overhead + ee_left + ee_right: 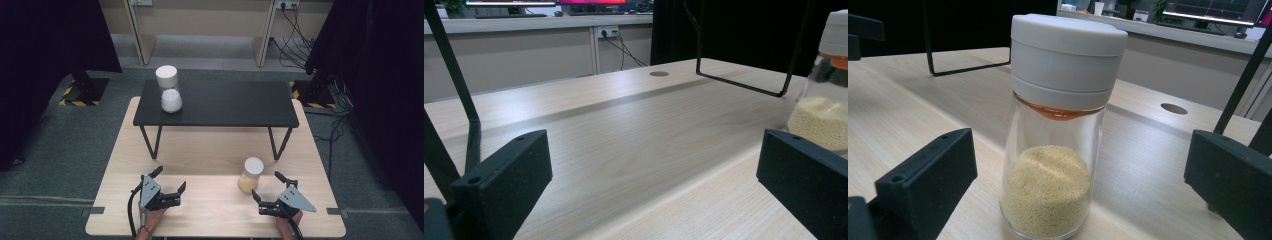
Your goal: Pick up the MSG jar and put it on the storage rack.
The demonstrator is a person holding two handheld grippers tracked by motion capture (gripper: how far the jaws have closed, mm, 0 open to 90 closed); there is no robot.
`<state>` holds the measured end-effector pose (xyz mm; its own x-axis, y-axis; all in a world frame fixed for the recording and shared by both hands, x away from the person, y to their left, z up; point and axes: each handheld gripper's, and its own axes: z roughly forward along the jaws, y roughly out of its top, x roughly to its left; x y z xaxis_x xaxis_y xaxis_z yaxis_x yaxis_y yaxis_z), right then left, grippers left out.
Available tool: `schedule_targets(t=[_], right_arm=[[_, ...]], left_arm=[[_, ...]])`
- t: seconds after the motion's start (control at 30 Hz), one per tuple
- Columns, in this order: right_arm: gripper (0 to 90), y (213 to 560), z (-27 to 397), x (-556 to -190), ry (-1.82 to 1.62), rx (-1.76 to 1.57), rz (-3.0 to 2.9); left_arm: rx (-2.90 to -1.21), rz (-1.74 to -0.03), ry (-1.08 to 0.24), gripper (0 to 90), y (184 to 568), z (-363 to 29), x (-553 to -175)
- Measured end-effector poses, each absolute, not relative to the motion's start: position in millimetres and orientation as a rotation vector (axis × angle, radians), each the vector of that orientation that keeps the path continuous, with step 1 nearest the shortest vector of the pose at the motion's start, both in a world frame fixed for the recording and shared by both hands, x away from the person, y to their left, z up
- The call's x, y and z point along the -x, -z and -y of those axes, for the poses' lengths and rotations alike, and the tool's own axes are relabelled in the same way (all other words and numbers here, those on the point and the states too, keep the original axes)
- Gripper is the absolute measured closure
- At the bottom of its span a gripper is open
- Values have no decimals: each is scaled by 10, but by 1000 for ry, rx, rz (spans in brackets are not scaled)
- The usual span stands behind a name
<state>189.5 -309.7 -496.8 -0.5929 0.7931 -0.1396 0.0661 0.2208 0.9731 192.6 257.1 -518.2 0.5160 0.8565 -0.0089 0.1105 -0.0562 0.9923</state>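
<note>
Clearly the work has barely begun. Both tongs hover low over the near edge of the table [215, 150], and neither has taken anything. The right gripper [270, 191] is spread wide, with its jaws standing either side of the grain jar [250, 175] without touching it; in the right gripper view the jar [1060, 130] stands upright between the two black jaws, close ahead. The left gripper [170, 181] is likewise released and empty, pointing across bare wood toward the same jar, which shows at the right edge of its view [824, 85].

The grain jar stands on the table towards its near right side, just in front of the shelf's [220, 102] right leg. It has a white cap, an orange seal beneath it, and yellowish grain filling roughly the lower third.

As I judge it, the reach to the jar is nearly done; still left are closing on the glass, lifting, and setting it wherever it belongs, possibly up on the shelf beside the other one, though that is a guess.

By count: two jars, one with grain on the table and a white jar [170, 92] at the shelf's far left corner; one black shelf on two wire legs; two grippers; one table.
</note>
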Motion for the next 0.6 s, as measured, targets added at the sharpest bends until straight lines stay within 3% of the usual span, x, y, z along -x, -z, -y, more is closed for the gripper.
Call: schedule_targets(t=[0.6], right_arm=[[2, 4958, 3072, -1879, -1406, -788, -1850]], left_arm=[[-1506, -864, -744, 0, 5201, -2591, -1925]])
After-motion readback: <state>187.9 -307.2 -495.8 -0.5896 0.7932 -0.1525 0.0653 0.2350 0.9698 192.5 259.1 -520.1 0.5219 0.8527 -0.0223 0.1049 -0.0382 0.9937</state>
